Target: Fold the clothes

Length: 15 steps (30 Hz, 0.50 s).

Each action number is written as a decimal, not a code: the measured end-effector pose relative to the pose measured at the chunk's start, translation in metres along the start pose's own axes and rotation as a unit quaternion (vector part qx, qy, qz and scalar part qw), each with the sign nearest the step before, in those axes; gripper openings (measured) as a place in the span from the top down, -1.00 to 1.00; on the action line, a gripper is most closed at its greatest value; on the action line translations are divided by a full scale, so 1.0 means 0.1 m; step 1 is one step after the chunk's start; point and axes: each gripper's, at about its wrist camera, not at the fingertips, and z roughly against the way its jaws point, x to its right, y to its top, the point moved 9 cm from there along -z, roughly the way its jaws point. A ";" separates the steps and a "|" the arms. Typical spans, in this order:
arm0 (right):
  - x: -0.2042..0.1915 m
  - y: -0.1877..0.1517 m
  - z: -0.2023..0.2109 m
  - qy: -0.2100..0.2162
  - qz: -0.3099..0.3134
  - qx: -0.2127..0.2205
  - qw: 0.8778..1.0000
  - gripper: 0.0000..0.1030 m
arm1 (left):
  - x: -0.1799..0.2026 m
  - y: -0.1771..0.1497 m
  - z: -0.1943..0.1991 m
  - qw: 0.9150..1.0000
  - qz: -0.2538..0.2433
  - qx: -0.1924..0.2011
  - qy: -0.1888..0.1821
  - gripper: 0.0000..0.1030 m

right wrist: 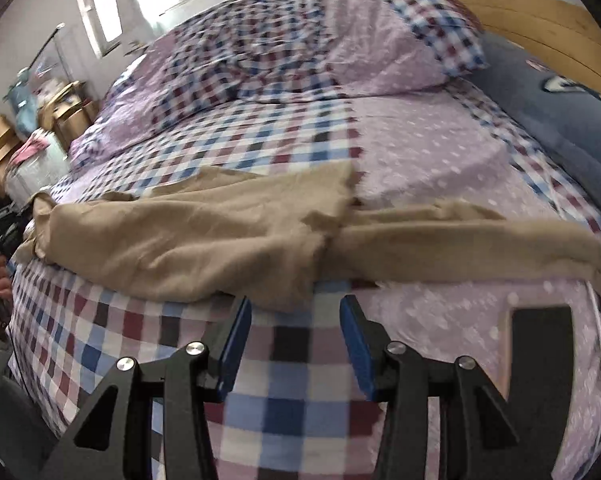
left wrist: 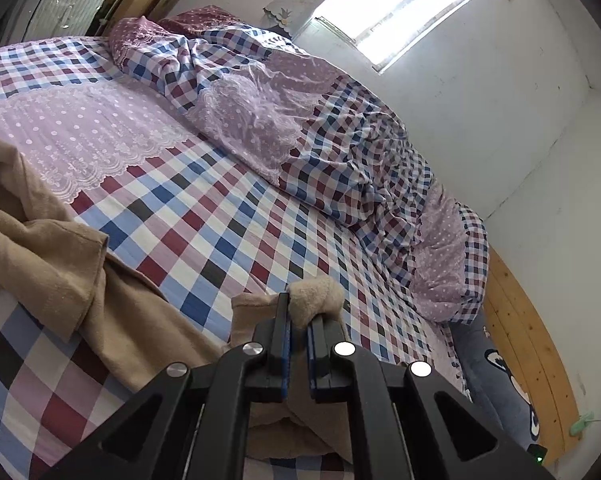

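Pinching a bunched fold of the tan garment (left wrist: 316, 294), the left gripper (left wrist: 299, 322) is holding its 2 jaws nearly together over the checked bed (left wrist: 228, 216). The right gripper (right wrist: 296, 308) is hanging with jaws apart and empty, just before the garment's near edge, which is lying spread across the bed beside the rumpled quilt (right wrist: 260, 52).

The tan garment (left wrist: 52, 248) runs off the left edge; the far quilt (right wrist: 260, 52) is motion-blurred.
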 end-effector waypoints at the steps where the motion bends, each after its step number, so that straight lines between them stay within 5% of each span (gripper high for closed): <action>1: -0.04 0.00 -0.03 0.006 0.004 -0.003 1.000 0.11 | 0.00 0.00 0.00 1.000 -0.001 0.000 0.000 0.91; 3: -0.13 0.01 -0.05 0.004 0.023 -0.005 1.000 0.96 | -0.01 0.00 0.01 1.000 0.000 -0.001 0.001 0.91; 5: -0.21 0.04 -0.01 -0.009 0.045 0.001 0.999 0.96 | -0.02 0.00 0.02 1.000 0.001 -0.002 0.001 0.91; 8: -0.31 0.29 0.41 0.038 0.015 0.082 0.996 0.96 | -0.03 0.05 0.07 1.000 0.013 0.008 -0.007 0.91; 12: -0.08 0.66 1.11 0.148 -0.114 0.231 0.955 0.96 | 0.01 0.24 0.33 0.997 0.032 0.067 -0.039 0.91; 15: 0.20 0.67 1.07 0.139 -0.180 0.236 0.945 0.96 | 0.04 0.34 0.47 0.993 0.041 0.091 -0.061 0.91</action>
